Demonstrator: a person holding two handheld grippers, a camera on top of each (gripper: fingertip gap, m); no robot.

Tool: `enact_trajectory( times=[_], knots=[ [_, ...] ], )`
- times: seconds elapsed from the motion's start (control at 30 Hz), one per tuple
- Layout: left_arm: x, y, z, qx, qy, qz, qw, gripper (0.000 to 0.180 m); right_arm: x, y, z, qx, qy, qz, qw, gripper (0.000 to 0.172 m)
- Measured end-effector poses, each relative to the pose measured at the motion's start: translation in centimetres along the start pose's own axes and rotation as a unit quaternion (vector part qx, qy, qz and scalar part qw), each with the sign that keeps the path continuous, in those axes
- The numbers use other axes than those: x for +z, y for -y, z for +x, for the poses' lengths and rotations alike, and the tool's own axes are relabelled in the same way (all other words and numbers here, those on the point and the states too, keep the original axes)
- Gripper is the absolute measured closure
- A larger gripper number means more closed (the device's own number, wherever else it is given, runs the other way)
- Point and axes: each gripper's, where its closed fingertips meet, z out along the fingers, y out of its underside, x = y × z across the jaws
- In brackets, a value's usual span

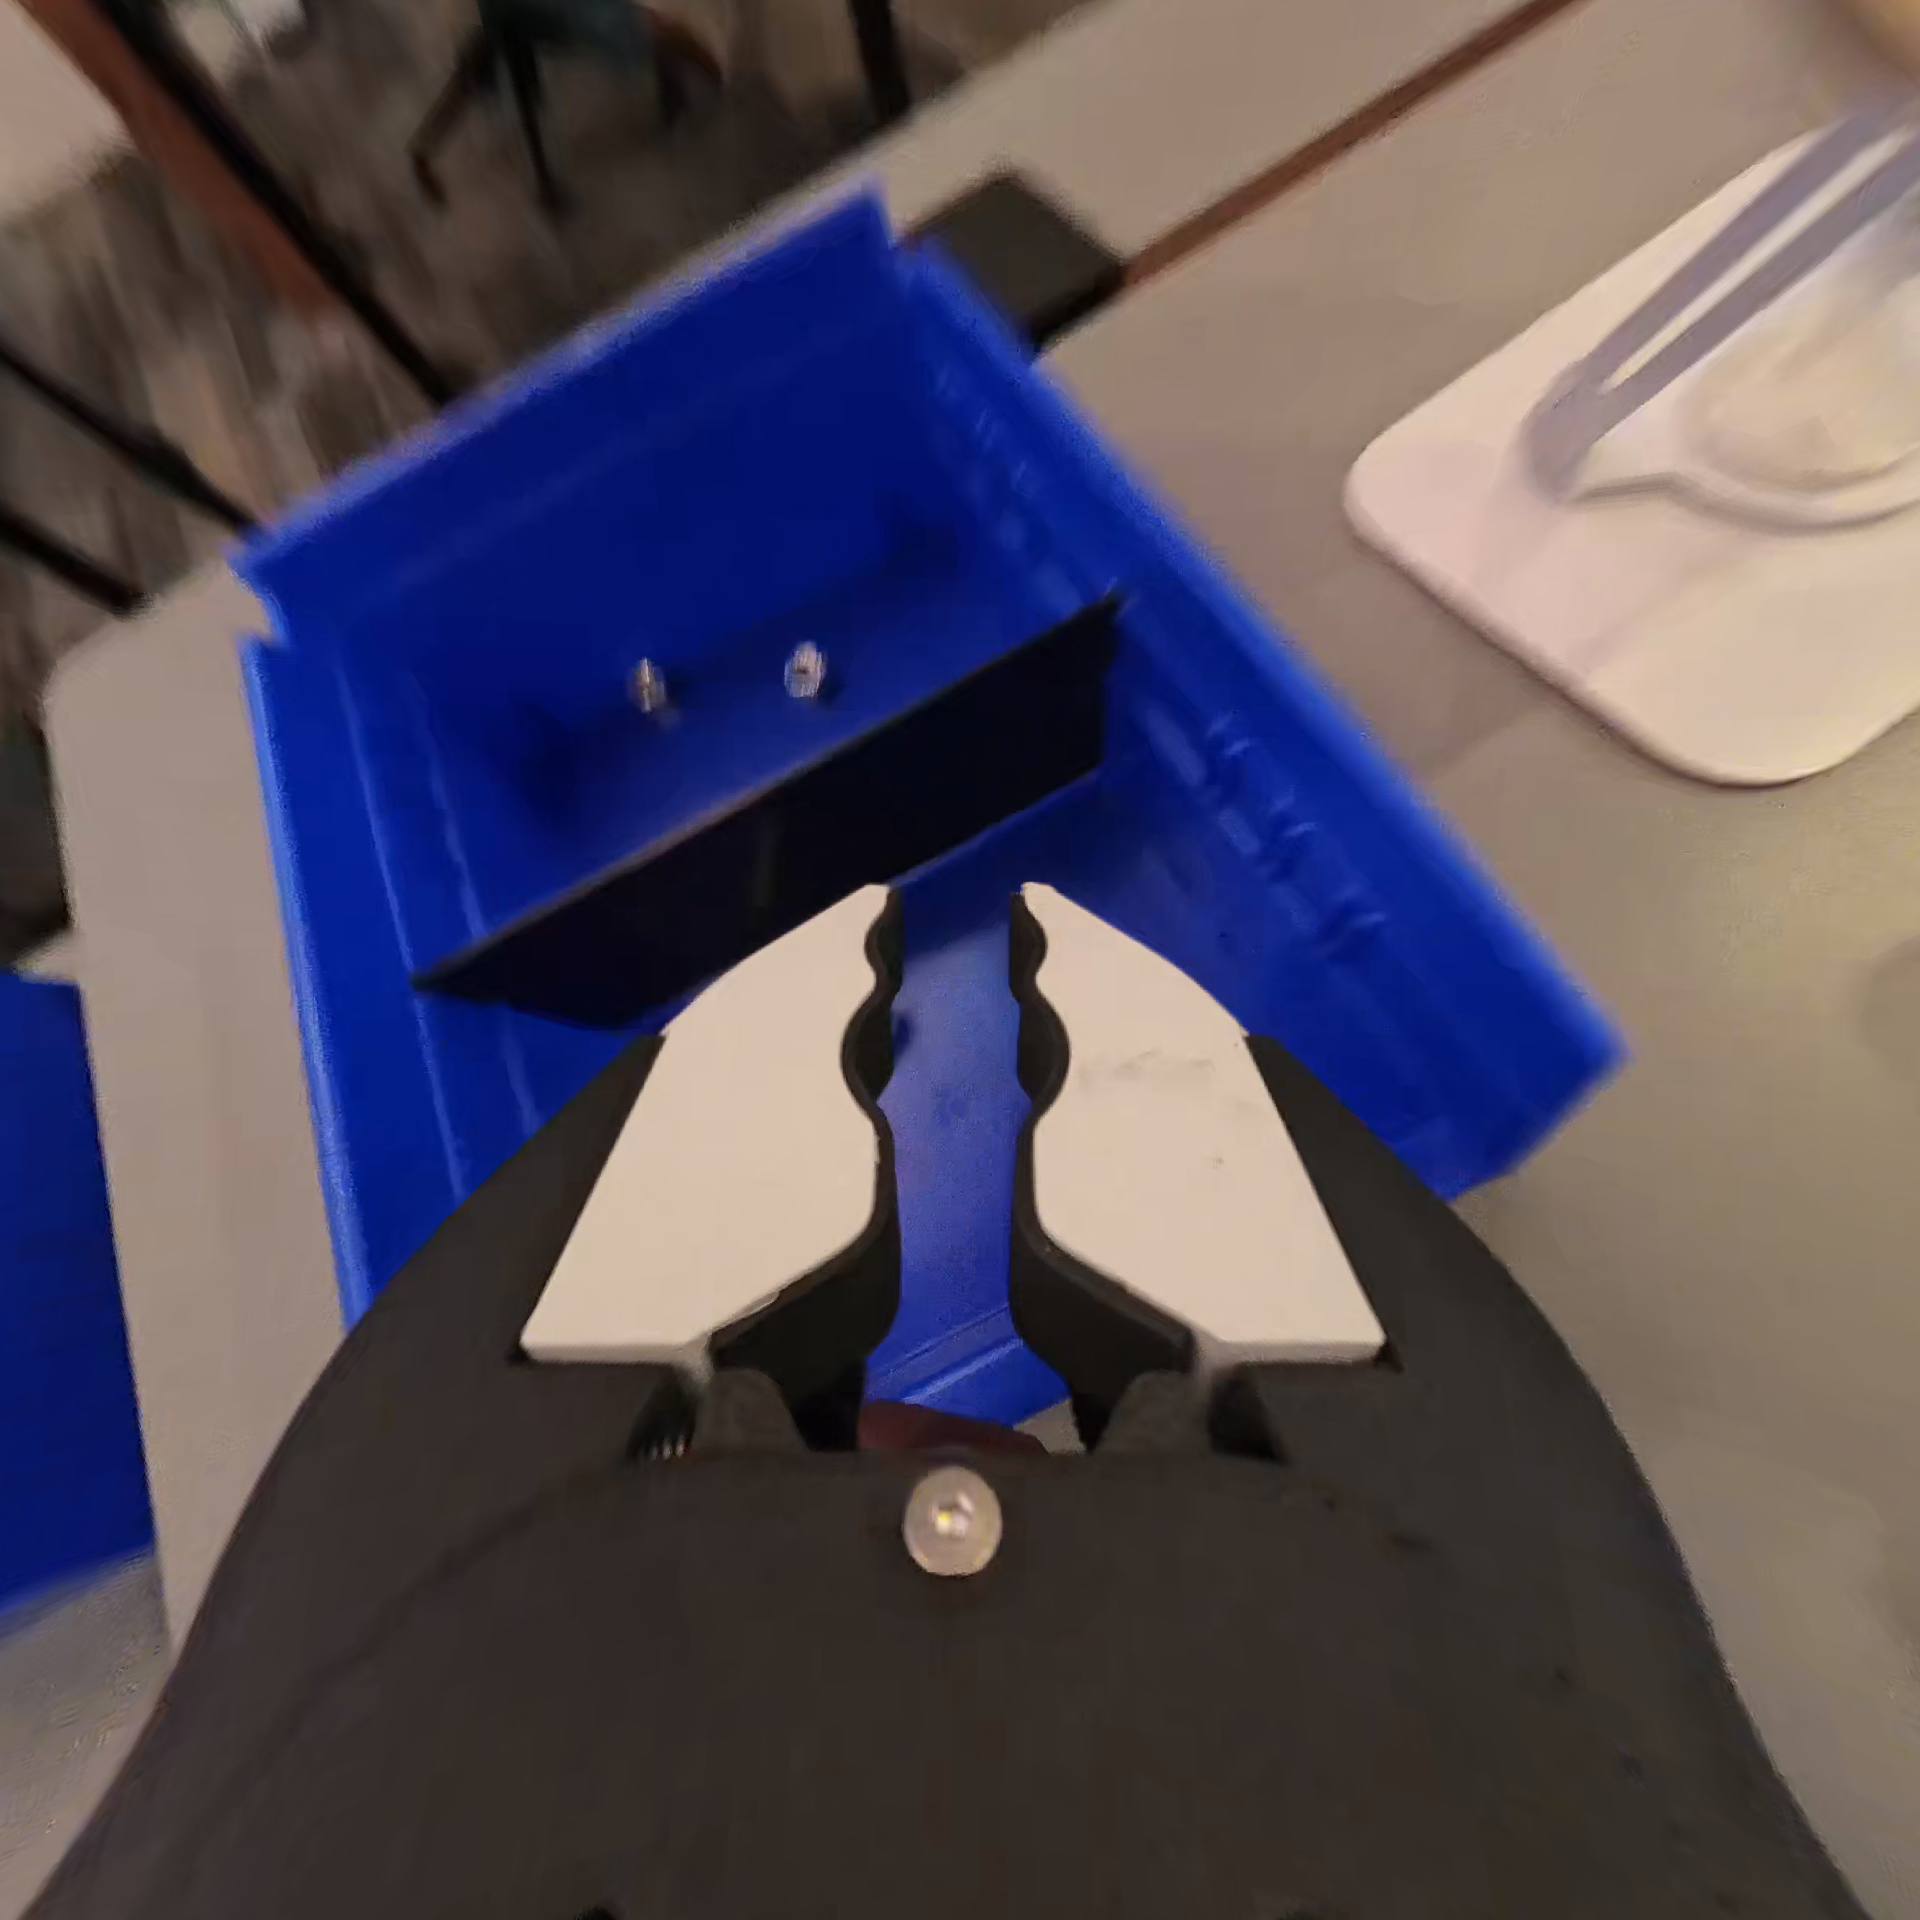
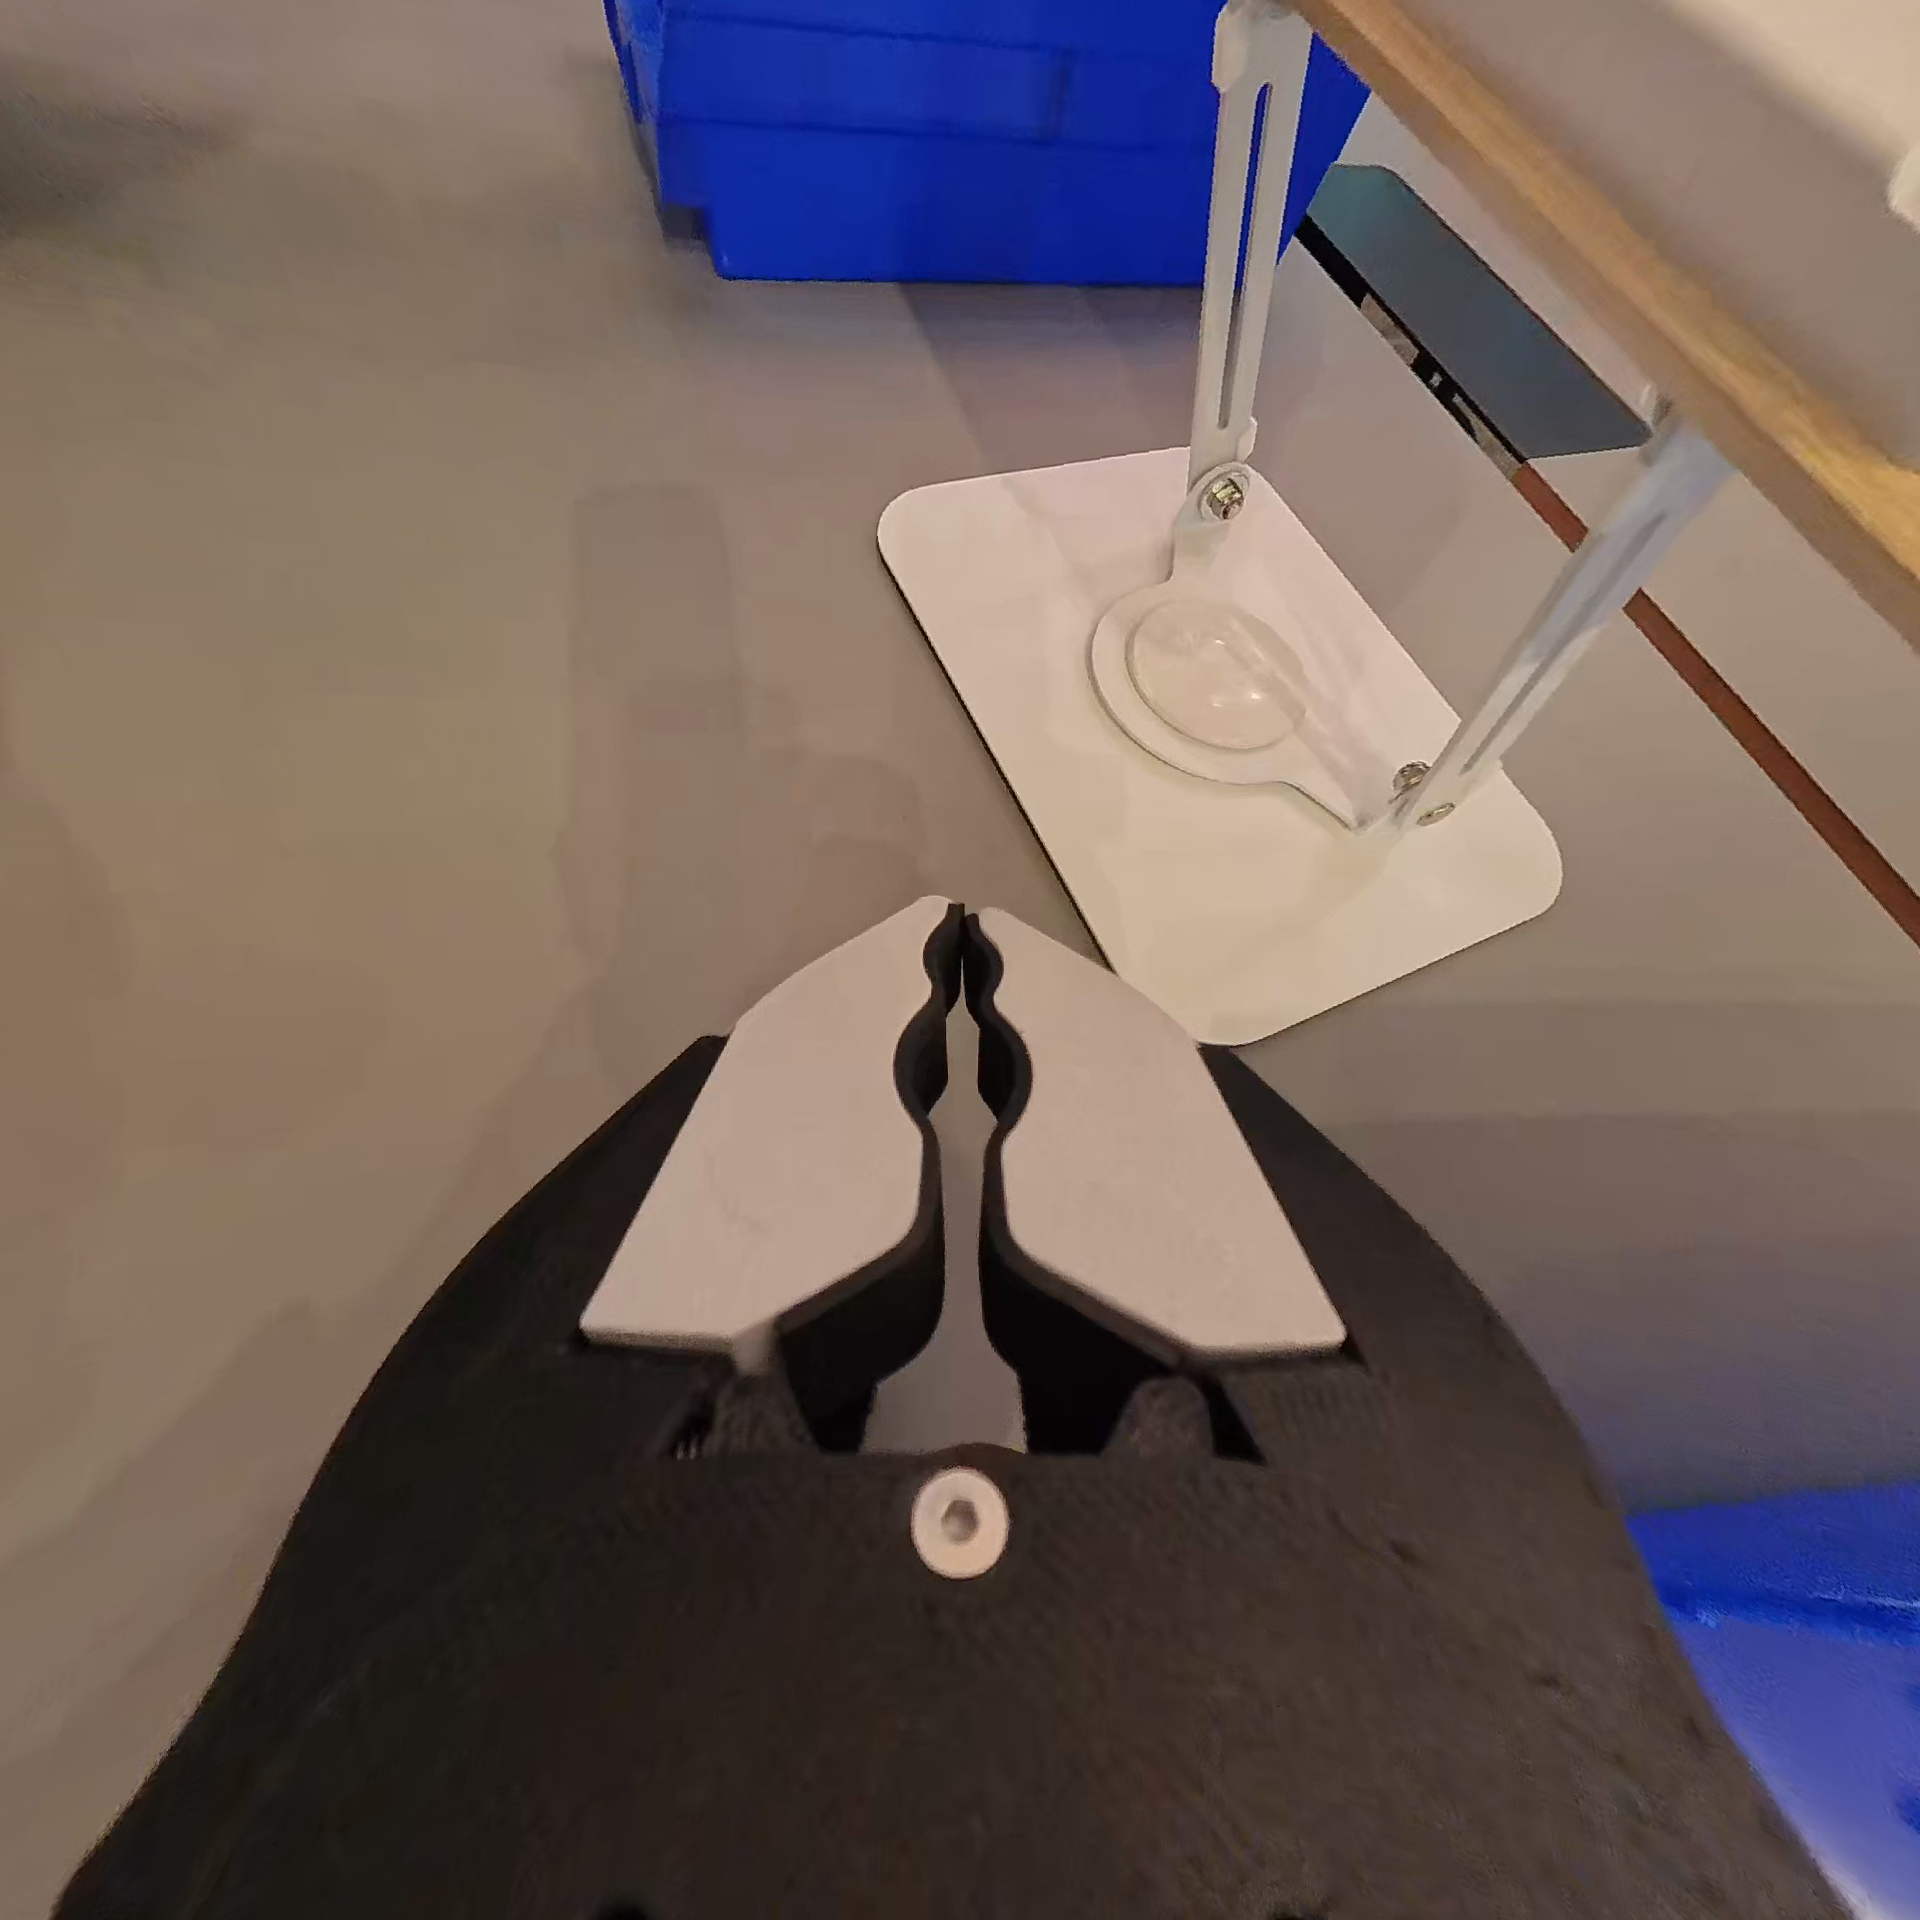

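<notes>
Blue bin (image 1: 1299,831) looks rigid and light, best gripped by its rim; left claw (image 1: 954,904) hangs apart, empty, above it; right claw (image 2: 962,920) is together over the table (image 2: 416,623).

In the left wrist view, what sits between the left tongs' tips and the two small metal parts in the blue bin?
A black divider panel crosses the blue bin there, left wrist view.

Left tongs (image 1: 954,896) slightly parted (nothing between the pads), right tongs (image 2: 961,914) closed, bare.
</notes>
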Motion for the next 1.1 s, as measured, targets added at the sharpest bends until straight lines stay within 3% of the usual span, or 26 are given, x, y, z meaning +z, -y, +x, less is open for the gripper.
enact_trajectory(
  times=[0.17, 0.4, 0.53, 0.63, 0.97, 1.1],
  knots=[
    [4.9, -5.8, -1.7, -0.047, -0.011, -0.161, 0.986, 0.151, 0.3, -0.7, -0.1, 0.000, 0.004, -0.012, 1.000, 0.172],
    [6.8, -8.4, -3.1, -0.043, 0.008, -0.270, 0.962, 0.144, 0.7, -1.6, -0.1, 0.004, 0.014, -0.025, 1.000, 0.172],
    [7.2, -8.3, -2.7, -0.050, -0.019, -0.292, 0.955, 0.156, 0.6, -1.6, -0.2, 0.004, 0.015, -0.025, 1.000, 0.172],
    [7.5, -8.0, -2.8, -0.048, -0.015, -0.292, 0.955, 0.154, 0.6, -1.6, -0.1, 0.005, 0.014, -0.023, 1.000, 0.172],
    [7.8, -7.5, -2.5, -0.043, -0.045, -0.248, 0.967, 0.162, 0.6, -1.8, 0.2, 0.012, 0.013, -0.022, 1.000, 0.172],
    [6.8, -5.9, -2.7, -0.029, -0.034, -0.208, 0.977, 0.162, 0.5, -2.0, 0.4, 0.014, 0.009, -0.022, 1.000, 0.172]
  ],
)
